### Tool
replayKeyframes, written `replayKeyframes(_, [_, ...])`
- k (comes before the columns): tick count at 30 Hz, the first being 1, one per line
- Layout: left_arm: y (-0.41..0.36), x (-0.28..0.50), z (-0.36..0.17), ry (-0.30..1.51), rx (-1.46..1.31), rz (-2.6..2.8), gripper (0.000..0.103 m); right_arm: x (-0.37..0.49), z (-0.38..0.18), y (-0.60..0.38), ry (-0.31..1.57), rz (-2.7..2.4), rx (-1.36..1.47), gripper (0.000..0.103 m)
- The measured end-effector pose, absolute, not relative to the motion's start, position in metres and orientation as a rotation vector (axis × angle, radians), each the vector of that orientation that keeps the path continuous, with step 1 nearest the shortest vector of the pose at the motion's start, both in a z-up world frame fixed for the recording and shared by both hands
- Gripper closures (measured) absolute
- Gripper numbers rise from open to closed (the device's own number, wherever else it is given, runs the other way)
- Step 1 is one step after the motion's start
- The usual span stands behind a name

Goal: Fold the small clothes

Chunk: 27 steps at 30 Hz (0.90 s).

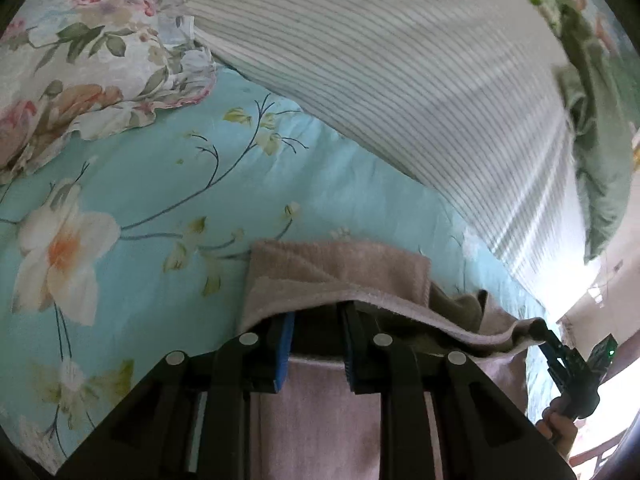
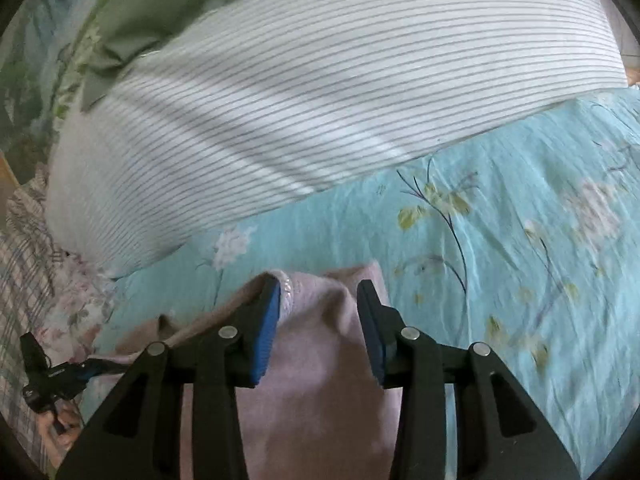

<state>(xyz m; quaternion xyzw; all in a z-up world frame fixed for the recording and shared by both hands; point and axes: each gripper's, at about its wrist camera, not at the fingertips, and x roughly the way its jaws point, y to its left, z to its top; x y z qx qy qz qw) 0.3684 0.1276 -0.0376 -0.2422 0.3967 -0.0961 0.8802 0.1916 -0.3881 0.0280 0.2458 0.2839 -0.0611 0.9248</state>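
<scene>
On the bed, near its front edge and below a long striped bolster point(image 2: 320, 92), lies the small pinkish garment point(image 2: 320, 360), and both tools are at it; the left hand-held gripper point(image 1: 318, 320) has its blue pads apart with a fold of the cloth draped over their tips, so I cannot tell whether anything is pinched; the right hand-held gripper point(image 2: 320, 312) stands with its jaws spread wide, the cloth bunched up loosely between them but not clamped.

By my judgement the folding is partway: in the left wrist view one layer is already doubled over another, showing a straight folded edge and a squarish corner, while a darker olive inner face point(image 1: 452, 304) shows at the right side of the fold; the edges are not yet squared, so at least a tidy final fold and smoothing seem left.

The garment looks like soft, napped knit or terry, thick enough to hold a rounded ridge where it is lifted; it has a pale stitched hem near the right gripper's left pad. Underneath, the bedsheet point(image 1: 160, 168) is thin turquoise cotton printed with white blossoms and finely wrinkled; a floral pillow point(image 1: 80, 60) sits toward the far left corner, a green cushion point(image 2: 160, 0) beyond the bolster.
</scene>
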Motion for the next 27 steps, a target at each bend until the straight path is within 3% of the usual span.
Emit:
replayKeyframes(3, [0.12,0.385,-0.032,0.867,-0.473,-0.179,0.078,0.184,0.026,-0.371,0.605,-0.116,0.435,0.062])
replayKeyframes(5, [0.118,0.398,-0.018,0.914,-0.438,-0.217,0.07,0.194,0.025,-0.37,0.613,-0.122,0.428,0.062])
replayKeyframes(7, [0.101,0.411,-0.006,0.961,-0.396,-0.284,0.038,0.202,0.029,-0.379,0.597,-0.172,0.433,0.062])
replayKeyframes(11, [0.073,0.408,0.007,1.033,-0.215,-0.36,0.034,0.205,0.04,-0.413,0.575,-0.342,0.43,0.062])
replayKeyframes(16, [0.087,0.351,0.007,0.931,-0.222,-0.357,0.033,0.194,0.045,-0.415,0.59,-0.233,0.484,0.062])
replayKeyframes(22, [0.085,0.26,-0.017,0.882,-0.36,-0.43,0.033,0.169,-0.004,-0.328,0.777,0.183,0.422,0.053])
replayKeyframes(25, [0.07,0.22,-0.04,0.921,-0.357,-0.508,0.033,0.153,-0.031,-0.322,0.876,0.078,0.364,0.053])
replayKeyframes(27, [0.07,0.207,-0.065,0.978,-0.309,-0.421,0.034,0.139,-0.035,-0.339,0.851,0.019,0.387,0.065])
